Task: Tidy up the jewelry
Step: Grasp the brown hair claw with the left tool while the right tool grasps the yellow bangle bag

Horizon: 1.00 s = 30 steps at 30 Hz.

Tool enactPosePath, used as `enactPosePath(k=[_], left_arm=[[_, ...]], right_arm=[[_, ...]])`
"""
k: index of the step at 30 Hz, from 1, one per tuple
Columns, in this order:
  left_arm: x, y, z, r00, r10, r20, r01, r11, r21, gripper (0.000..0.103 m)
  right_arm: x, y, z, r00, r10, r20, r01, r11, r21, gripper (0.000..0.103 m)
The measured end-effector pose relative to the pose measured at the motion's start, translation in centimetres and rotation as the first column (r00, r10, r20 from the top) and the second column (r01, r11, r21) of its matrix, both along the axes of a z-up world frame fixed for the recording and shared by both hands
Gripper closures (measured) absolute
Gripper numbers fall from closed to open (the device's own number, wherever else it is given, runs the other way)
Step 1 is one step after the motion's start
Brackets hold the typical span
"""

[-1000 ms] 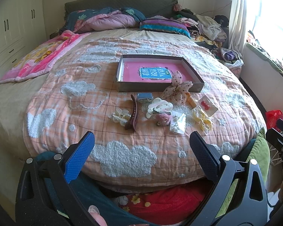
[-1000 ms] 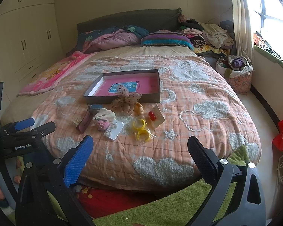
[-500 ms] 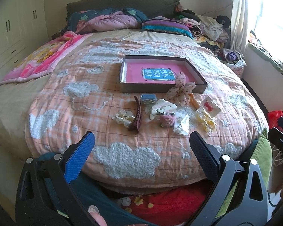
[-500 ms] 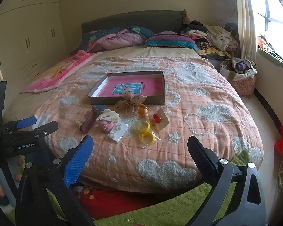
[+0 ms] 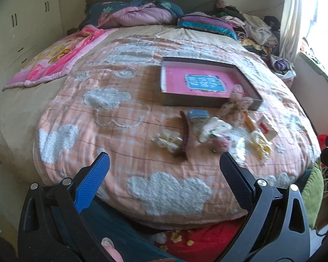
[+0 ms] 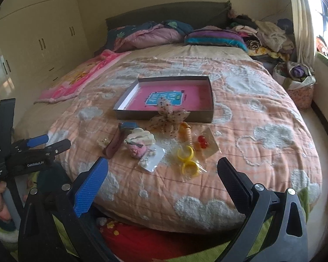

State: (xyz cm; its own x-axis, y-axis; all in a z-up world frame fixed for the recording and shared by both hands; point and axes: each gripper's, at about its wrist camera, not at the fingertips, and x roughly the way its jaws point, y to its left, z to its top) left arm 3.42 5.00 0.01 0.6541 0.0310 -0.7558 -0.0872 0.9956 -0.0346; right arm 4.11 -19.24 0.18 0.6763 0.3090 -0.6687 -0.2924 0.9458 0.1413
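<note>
Jewelry and hair pieces lie in a loose cluster on the peach cloud-patterned quilt (image 6: 262,113), just in front of the open box (image 6: 164,114) with its pink floor and blue label. A dotted bow (image 6: 169,118) leans against the box's near wall. Below it sit an orange spiral tie (image 6: 185,132), a card of red beads (image 6: 204,143), two yellow rings (image 6: 187,159) in clear wrap, a white shell clip (image 6: 142,137), a pink pompom (image 6: 138,150), a packet of earrings (image 6: 152,160), a maroon claw clip (image 6: 113,146), a small blue clip (image 6: 129,125) and a pale flower clip (image 6: 103,140).

My left gripper (image 5: 164,176) hovers off the foot of the bed, jaws spread wide and holding nothing; through its blurred view the maroon clip (image 5: 184,137) and flower clip (image 5: 167,139) lie nearest, with the box (image 5: 192,102) beyond. My right gripper (image 6: 163,178) hangs likewise over the bed's edge, jaws wide apart and empty, the yellow rings just past its fingertips. From that side, my left gripper (image 6: 48,142) shows at the far left, clear of the quilt.

A pink blanket (image 6: 85,76) drapes the bed's left side, pillows (image 6: 214,37) and heaped clothes (image 6: 269,35) crowd the headboard, and cream wardrobes (image 6: 39,32) line the wall.
</note>
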Motion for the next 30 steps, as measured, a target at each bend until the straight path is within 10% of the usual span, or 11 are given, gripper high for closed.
enactPosePath(k=[17,22,30], left_arm=[[8.4,-2.0,-3.4,0.972,-0.222,-0.078,0.221,0.975,-0.027,0.01],[11.0,-2.2,-5.5,0.951,-0.266,-0.16,0.257,0.964,-0.07,0.043],[12.9,-3.2,-7.5,0.923,-0.316,-0.219,0.306,0.949,-0.077,0.063]], right_arm=[[4.0,-0.2,-4.0,0.998,-0.024,-0.055,0.021,0.999,-0.046,0.004],[5.3,-1.3,-5.9,0.993,-0.051,-0.103,0.047,0.998,-0.043,0.004],[7.2,-1.4,-8.9,0.987,-0.028,-0.16,0.018,0.998,-0.064,0.004]])
